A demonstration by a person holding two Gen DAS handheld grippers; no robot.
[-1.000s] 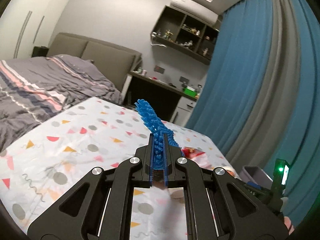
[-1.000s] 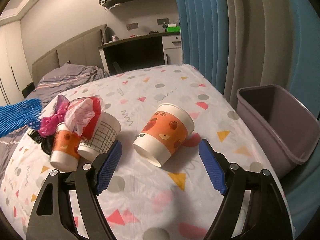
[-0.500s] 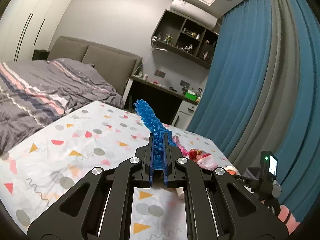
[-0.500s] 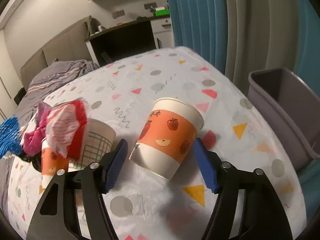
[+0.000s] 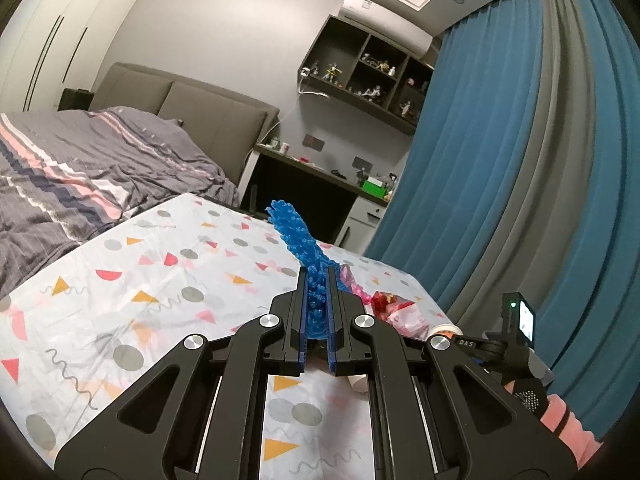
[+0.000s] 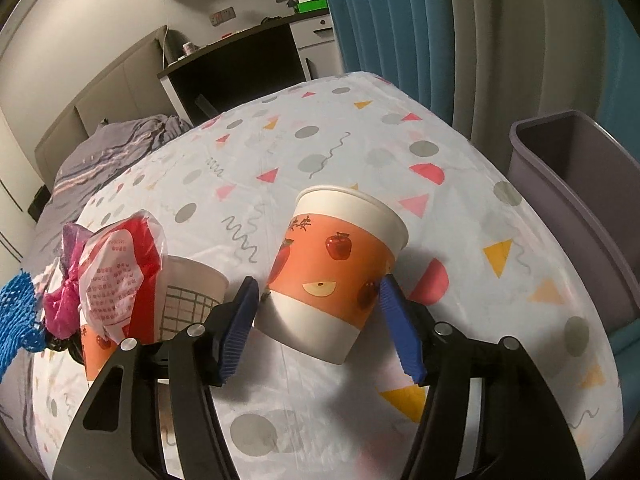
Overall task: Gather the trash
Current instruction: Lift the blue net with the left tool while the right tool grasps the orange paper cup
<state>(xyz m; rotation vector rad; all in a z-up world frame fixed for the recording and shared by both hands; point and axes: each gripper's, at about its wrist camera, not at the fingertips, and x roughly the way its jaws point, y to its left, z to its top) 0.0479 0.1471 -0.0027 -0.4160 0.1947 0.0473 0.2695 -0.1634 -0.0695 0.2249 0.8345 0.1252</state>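
The right gripper (image 6: 320,316) straddles the tilted orange cup (image 6: 332,276) on the table (image 6: 460,208), jaws open beside its sides, a grid cup (image 6: 192,300) stuffed with a red wrapper (image 6: 120,268) left, the bin (image 6: 576,200) right, while the left gripper (image 5: 318,312) clamps blue netting (image 5: 296,236).
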